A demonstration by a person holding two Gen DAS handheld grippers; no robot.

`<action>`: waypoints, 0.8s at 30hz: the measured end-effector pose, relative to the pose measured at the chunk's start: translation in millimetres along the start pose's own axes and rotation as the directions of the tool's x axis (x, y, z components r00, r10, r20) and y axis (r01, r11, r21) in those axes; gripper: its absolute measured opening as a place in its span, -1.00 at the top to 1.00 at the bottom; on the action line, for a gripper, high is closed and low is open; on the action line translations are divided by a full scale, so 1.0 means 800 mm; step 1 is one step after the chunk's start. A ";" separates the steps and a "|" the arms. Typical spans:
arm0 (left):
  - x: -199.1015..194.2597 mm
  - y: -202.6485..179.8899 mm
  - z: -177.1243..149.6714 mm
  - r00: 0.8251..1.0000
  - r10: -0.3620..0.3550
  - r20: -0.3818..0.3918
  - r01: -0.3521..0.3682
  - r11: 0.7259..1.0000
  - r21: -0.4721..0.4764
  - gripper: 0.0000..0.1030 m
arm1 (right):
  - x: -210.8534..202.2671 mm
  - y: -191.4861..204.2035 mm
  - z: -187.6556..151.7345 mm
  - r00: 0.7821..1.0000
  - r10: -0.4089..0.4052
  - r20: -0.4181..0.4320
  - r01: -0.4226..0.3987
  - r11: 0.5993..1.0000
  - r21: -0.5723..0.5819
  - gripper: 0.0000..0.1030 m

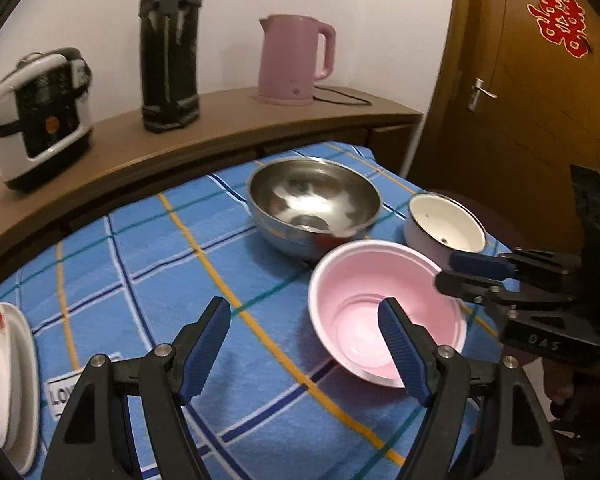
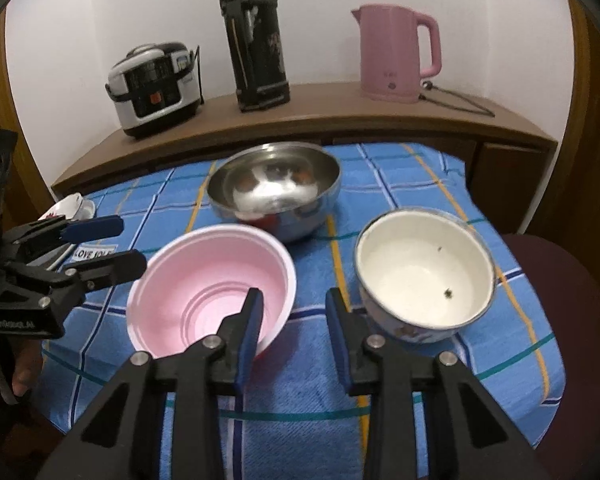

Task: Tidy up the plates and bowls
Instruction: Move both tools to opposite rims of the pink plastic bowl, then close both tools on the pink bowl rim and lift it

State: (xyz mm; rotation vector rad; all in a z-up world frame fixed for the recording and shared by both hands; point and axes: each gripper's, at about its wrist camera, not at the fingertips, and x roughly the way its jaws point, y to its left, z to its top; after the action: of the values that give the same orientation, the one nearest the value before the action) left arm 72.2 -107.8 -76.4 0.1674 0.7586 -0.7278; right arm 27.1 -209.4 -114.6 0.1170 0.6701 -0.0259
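Two hand-held grippers hover over a table draped in a blue checked cloth (image 2: 400,184), where three bowls wait. The right gripper (image 2: 294,316) has its jaws spread a moderate way apart with only cloth between them, pinching nothing; the near rim of the pink bowl (image 2: 212,280) sits just behind its left finger, and the white enamel bowl (image 2: 424,272) lies just to the right of its right finger. Beyond the gap between the jaws, further back on the cloth, stands the steel bowl (image 2: 274,188), touching or nearly touching the pink one.

The left gripper (image 1: 304,340) holds its jaws wide apart, also empty; the pink bowl (image 1: 384,308) lies behind and around its right fingertip, with bare cloth in the gap. The steel bowl (image 1: 312,200) sits ahead and to the right of those jaws, the white enamel bowl (image 1: 444,224) farther right. Well to the left of the jaws, white plates (image 1: 4,372) lie stacked at the table's edge.

Behind the table, a wooden counter (image 2: 340,124) carries a rice cooker (image 2: 154,88), a tall black flask (image 2: 256,40) and a pink kettle (image 2: 396,52).
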 end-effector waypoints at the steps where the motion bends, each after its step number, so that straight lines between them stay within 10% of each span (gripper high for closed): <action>1: 0.004 -0.003 -0.002 1.000 -0.014 -0.010 0.014 1.000 0.006 -0.37 | 0.003 0.001 -0.002 1.000 0.006 -0.013 -0.006 1.000 -0.004 0.53; 10: 0.031 -0.020 -0.015 0.994 -0.052 -0.100 0.055 0.998 0.021 0.58 | 0.005 0.002 -0.002 0.999 0.049 -0.020 -0.049 0.999 0.014 0.81; 24: -0.039 0.022 -0.007 0.997 0.075 -0.011 -0.076 0.993 -0.089 0.67 | -0.019 0.069 0.040 0.984 0.164 0.073 -0.155 0.981 -0.116 0.85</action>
State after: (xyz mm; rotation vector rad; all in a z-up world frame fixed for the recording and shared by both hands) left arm 64.9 -75.8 -61.7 0.1171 0.7869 -0.6202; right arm 38.6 -159.0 -74.6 0.0632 0.5770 0.1599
